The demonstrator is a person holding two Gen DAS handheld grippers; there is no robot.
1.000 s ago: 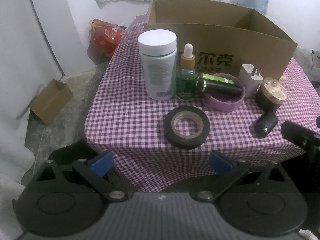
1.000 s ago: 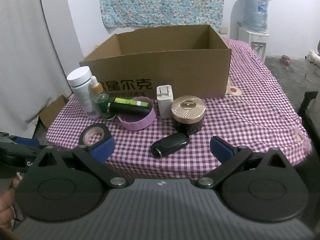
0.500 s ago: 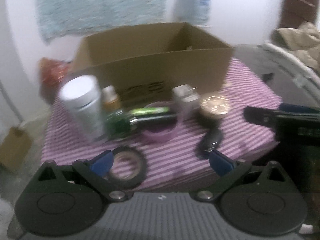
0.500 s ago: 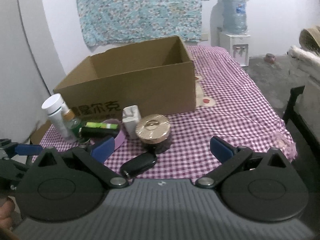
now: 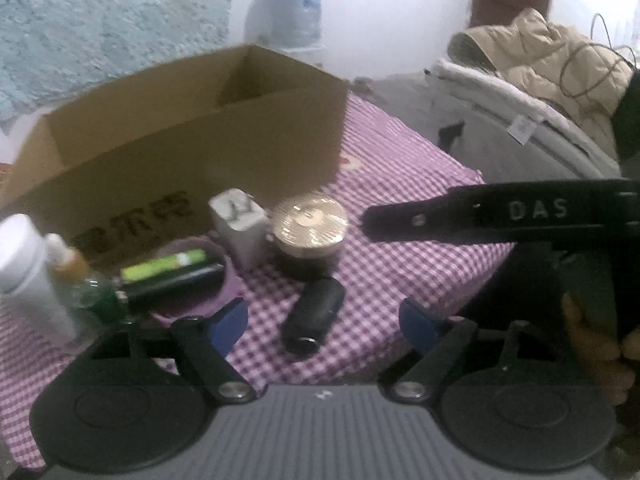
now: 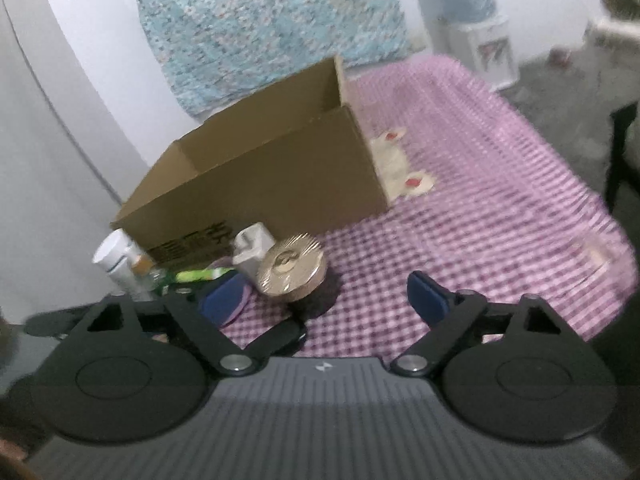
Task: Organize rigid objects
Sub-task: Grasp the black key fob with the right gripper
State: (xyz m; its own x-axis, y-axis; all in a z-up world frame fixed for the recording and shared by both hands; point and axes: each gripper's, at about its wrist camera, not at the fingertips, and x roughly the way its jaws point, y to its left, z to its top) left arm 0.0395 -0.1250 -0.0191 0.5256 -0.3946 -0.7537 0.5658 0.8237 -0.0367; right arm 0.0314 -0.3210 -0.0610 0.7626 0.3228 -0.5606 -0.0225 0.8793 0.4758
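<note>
— Closing both pairs of jaws on nothing, are you? Your left gripper (image 5: 322,318) has just been narrowing, yet its jaws stand apart with only tablecloth (image 5: 404,208) and the black cylinder (image 5: 314,316) lying loose between them, untouched. Your right gripper (image 6: 320,294) has been narrowing too; its jaws are apart, empty, with the gold-lidded jar (image 6: 292,270) ahead.

— So where does everything sit?

— All of it is on the cloth in front of the cardboard box (image 5: 192,140), and the part of the box I can see holds nothing. The white charger (image 5: 240,222) stands just beside the jar, and the green-and-black tube (image 5: 172,274) lies across the pink ring (image 5: 200,280) next to the dropper bottle (image 5: 76,276) and white bottle (image 5: 24,272).

— What can go wrong?

— Your two tools are crowding the same corner, so you risk knocking them together. The cylinder lies on its side near the table edge; nudge it with a finger and I judge it rolls off. Reach for the jar carelessly and you may tip the charger. The blurred views also make your aim unreliable.
</note>
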